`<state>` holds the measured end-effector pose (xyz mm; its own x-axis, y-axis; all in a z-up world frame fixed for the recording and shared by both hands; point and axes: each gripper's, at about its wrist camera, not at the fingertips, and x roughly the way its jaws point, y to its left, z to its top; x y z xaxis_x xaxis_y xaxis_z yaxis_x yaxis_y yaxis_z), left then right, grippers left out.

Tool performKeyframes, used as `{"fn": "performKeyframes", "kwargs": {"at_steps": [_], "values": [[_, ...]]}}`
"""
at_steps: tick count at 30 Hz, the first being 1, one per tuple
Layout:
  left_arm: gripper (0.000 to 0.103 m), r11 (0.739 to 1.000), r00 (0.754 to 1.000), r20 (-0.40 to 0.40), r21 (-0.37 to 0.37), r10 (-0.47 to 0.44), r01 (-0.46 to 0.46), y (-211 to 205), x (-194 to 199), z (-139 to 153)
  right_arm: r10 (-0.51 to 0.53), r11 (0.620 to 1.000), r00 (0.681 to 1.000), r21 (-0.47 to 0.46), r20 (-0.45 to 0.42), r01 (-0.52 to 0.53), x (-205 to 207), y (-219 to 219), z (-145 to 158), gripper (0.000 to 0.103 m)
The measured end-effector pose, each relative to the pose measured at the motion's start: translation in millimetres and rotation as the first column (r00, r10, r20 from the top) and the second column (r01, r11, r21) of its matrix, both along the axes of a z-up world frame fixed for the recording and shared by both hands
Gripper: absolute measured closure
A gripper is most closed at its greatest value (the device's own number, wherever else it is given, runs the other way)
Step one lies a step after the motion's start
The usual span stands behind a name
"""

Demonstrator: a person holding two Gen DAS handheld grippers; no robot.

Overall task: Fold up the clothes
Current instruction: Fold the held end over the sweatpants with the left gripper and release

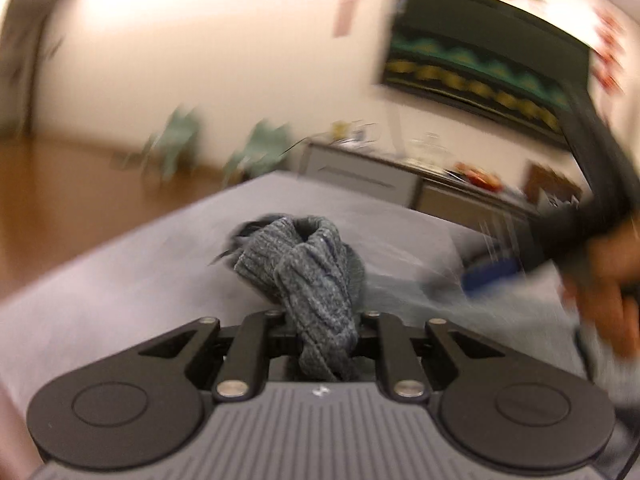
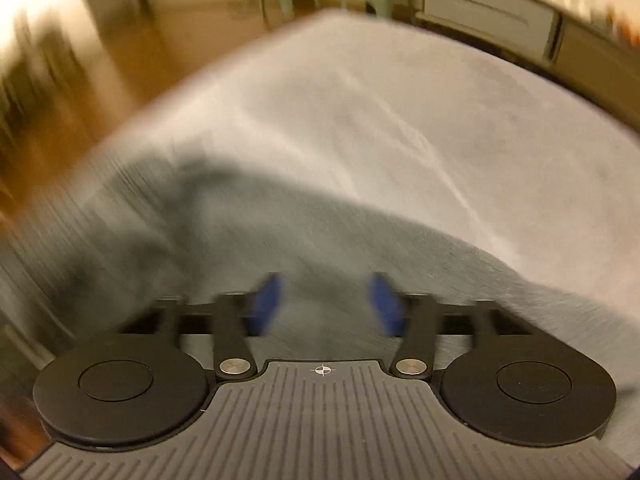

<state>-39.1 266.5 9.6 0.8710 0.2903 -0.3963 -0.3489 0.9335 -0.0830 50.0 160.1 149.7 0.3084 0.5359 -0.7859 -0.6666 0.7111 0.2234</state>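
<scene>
A grey knitted garment (image 1: 308, 264) is bunched up and lifted over the grey sheet (image 1: 120, 280) in the left wrist view. My left gripper (image 1: 324, 336) is shut on a fold of that knit, and the fabric hides its fingers. In the right wrist view the garment (image 2: 320, 240) lies spread and blurred across the near part of the sheet (image 2: 400, 100). My right gripper (image 2: 326, 304) hovers just over it, its blue pads (image 2: 266, 304) wide apart with nothing pinched between them. The right gripper (image 1: 492, 276) and the hand holding it also show at the right of the left wrist view.
A low grey cabinet (image 1: 360, 172) with clutter on top stands beyond the sheet's far edge. Two pale green chairs (image 1: 176, 140) stand on the wooden floor (image 1: 60, 200) to the left. A dark framed hanging (image 1: 472, 68) is on the wall.
</scene>
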Motion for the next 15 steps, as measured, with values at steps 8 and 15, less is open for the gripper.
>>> {"fn": "performKeyframes", "kwargs": {"at_steps": [8,15], "values": [[0.088,0.977,0.995,-0.065,0.196,-0.073,0.085,-56,14,-4,0.34,0.938,0.94,-0.066,-0.021,-0.341,-12,92,-8,0.002],[0.087,0.943,0.993,-0.039,0.312,-0.108,0.115,-80,-1,3,0.374,0.896,0.927,-0.266,0.023,-0.355,-2,113,-62,0.073]]}}
